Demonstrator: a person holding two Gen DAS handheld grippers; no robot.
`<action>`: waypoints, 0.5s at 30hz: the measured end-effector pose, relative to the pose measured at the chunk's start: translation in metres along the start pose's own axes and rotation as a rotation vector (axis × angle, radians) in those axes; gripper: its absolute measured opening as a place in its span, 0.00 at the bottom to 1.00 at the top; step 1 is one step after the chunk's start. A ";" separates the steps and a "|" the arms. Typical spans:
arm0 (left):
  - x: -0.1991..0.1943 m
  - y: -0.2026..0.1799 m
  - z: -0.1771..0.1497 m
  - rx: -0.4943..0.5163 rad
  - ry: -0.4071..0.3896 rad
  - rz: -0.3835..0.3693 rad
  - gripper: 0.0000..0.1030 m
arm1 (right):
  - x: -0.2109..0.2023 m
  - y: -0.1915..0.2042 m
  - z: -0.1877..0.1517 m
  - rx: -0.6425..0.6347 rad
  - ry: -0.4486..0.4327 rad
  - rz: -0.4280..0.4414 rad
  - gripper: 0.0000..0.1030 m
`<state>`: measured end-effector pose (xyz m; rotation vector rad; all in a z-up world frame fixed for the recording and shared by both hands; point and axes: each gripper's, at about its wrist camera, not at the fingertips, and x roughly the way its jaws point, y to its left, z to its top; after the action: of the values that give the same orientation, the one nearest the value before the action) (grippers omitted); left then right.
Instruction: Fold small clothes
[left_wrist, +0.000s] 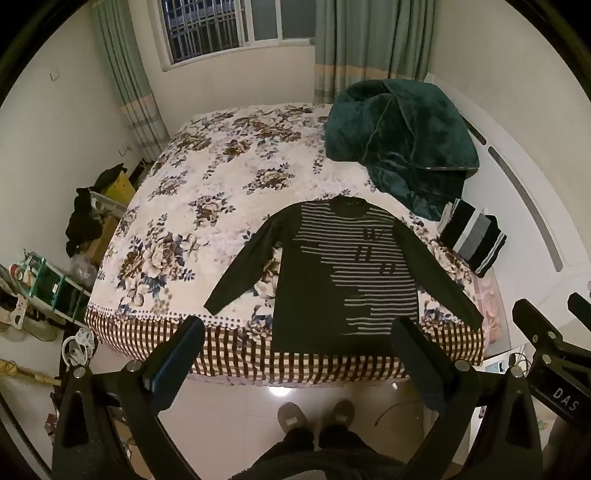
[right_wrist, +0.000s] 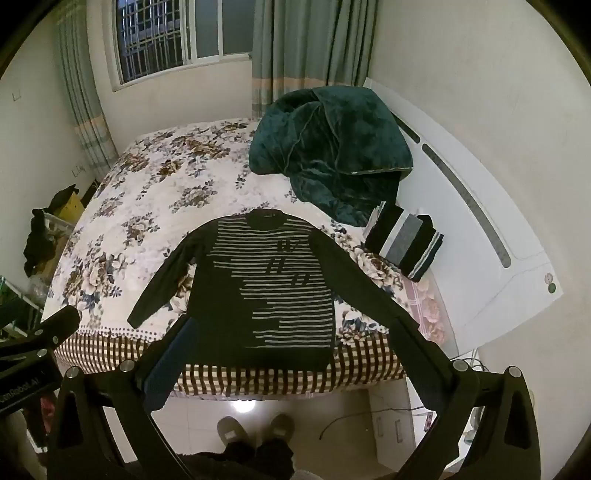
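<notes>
A dark long-sleeved sweater with pale stripes (left_wrist: 332, 280) lies flat, face up, sleeves spread, near the foot edge of the flowered bed (left_wrist: 207, 177); it also shows in the right wrist view (right_wrist: 258, 291). A folded stack of black, grey and white striped clothes (left_wrist: 472, 236) sits to its right by the headboard, also in the right wrist view (right_wrist: 406, 243). My left gripper (left_wrist: 299, 332) is open and empty, held above the bed's near edge, short of the sweater hem. My right gripper (right_wrist: 291, 336) is open and empty, likewise short of the hem.
A heaped dark green blanket (left_wrist: 399, 140) lies at the far right of the bed. A white headboard (right_wrist: 480, 229) runs along the right. Boxes, dark clothes and a shelf (left_wrist: 55, 280) crowd the floor at left. My slippered feet (left_wrist: 314, 417) stand on the tiled floor.
</notes>
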<state>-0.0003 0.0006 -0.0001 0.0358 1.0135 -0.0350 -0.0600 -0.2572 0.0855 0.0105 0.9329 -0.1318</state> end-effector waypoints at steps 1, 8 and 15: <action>0.000 0.000 0.000 0.001 0.000 0.002 1.00 | 0.000 0.000 0.000 0.003 0.001 0.003 1.00; -0.001 0.000 0.000 0.004 0.000 0.008 1.00 | 0.001 0.000 0.001 -0.003 0.012 -0.009 1.00; 0.005 -0.006 0.010 0.004 -0.002 0.006 1.00 | -0.002 0.007 0.005 -0.006 0.008 -0.008 1.00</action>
<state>0.0103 -0.0056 0.0013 0.0420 1.0113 -0.0318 -0.0563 -0.2505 0.0897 0.0022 0.9415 -0.1366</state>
